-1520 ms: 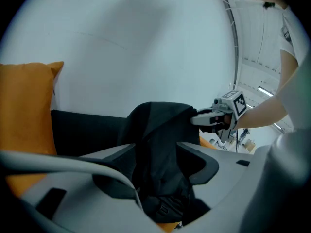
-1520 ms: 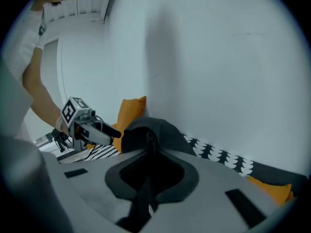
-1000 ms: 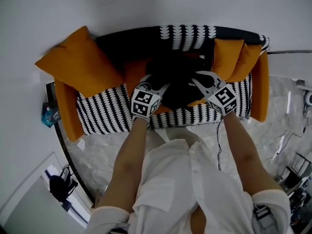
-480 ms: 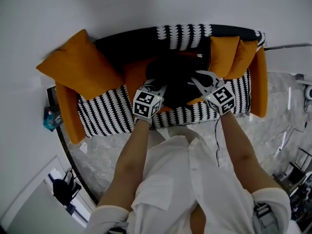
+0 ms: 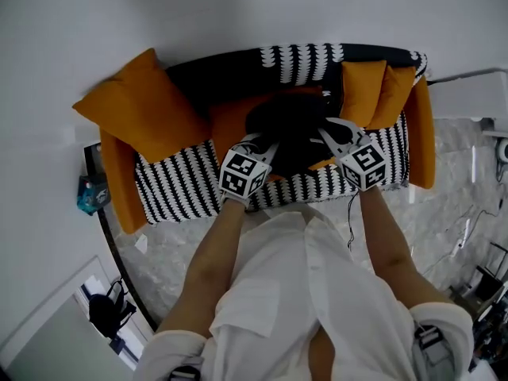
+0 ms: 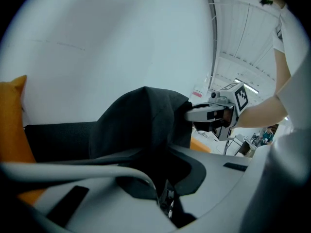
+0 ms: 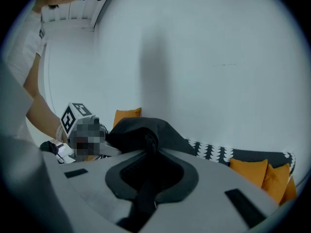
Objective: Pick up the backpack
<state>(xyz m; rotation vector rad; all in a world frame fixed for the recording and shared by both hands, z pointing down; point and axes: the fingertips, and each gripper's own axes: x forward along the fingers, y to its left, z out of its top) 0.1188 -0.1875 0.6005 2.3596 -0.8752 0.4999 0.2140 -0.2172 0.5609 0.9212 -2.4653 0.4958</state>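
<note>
Against a plain white wall a patterned sofa (image 5: 178, 185) with orange cushions (image 5: 139, 109) is seen, and the backpack (image 5: 290, 129) is found at the middle of the sofa's seat. The left tool (image 5: 266, 145) and the right tool (image 5: 329, 129) are each clamped on its cloth at opposite sides, presumably so that the weight is shared for lifting. It is shown as soft, matte black and slumped, bunched up where pinched.

Backpack (image 5: 290, 129): plain black. Sofa (image 5: 178, 185): orange, with black-and-white scalloped panels on seat and backrest. Cushions (image 5: 139, 109): plain orange. Left gripper (image 5: 264, 145) and right gripper (image 5: 332, 130): pale grey, cubes bearing black-and-white square markers. Floor (image 5: 171, 252): grey-white marbling. Shirt (image 5: 302, 292): white.
</note>
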